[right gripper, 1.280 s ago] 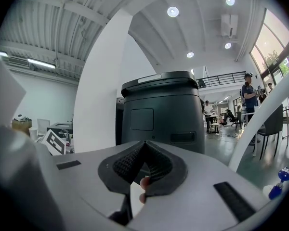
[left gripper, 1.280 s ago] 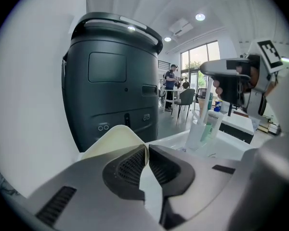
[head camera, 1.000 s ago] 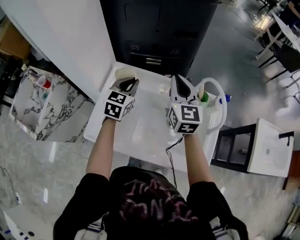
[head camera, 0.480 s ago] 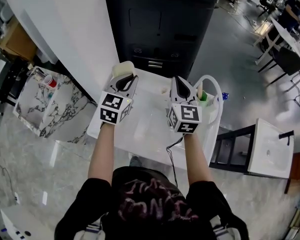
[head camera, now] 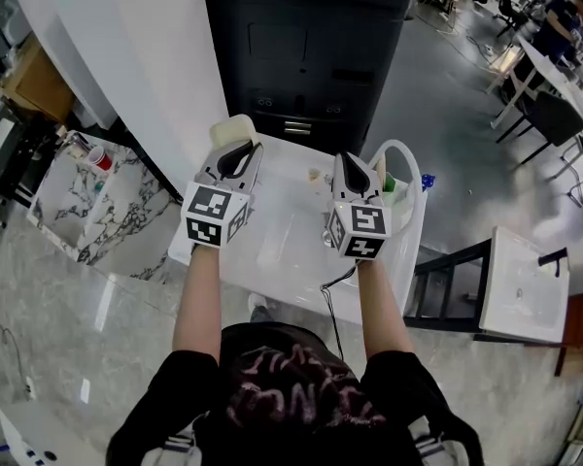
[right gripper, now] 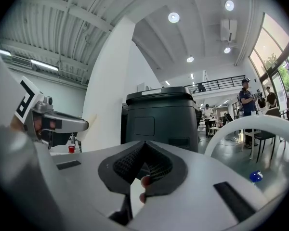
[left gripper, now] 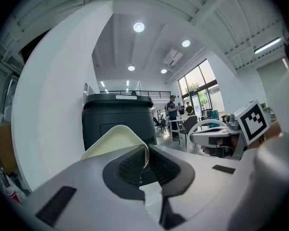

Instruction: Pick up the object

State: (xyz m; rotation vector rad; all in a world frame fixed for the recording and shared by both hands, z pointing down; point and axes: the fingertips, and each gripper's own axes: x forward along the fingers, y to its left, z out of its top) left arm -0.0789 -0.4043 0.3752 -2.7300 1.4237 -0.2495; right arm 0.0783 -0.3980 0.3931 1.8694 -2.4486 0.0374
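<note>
A pale cream, curved plastic piece (head camera: 231,130) is pinched by its edge in my left gripper (head camera: 236,153), which holds it above the far left part of the white table (head camera: 291,250). In the left gripper view the cream piece (left gripper: 114,141) sticks up to the left of the jaws, and my left gripper (left gripper: 147,150) is shut on its rim. My right gripper (head camera: 351,166) hovers over the table's far right part. In its own view my right gripper (right gripper: 145,146) is shut with nothing between the pads.
A tall black cabinet (head camera: 311,56) stands just beyond the table, with a white wall (head camera: 146,47) to its left. A white basket with a hoop handle (head camera: 412,168) sits at the table's right end. A small pale item (head camera: 314,175) lies between the grippers.
My left gripper has lifted up and slightly left with the cream piece in it. The right gripper has stayed nearly where it was.
</note>
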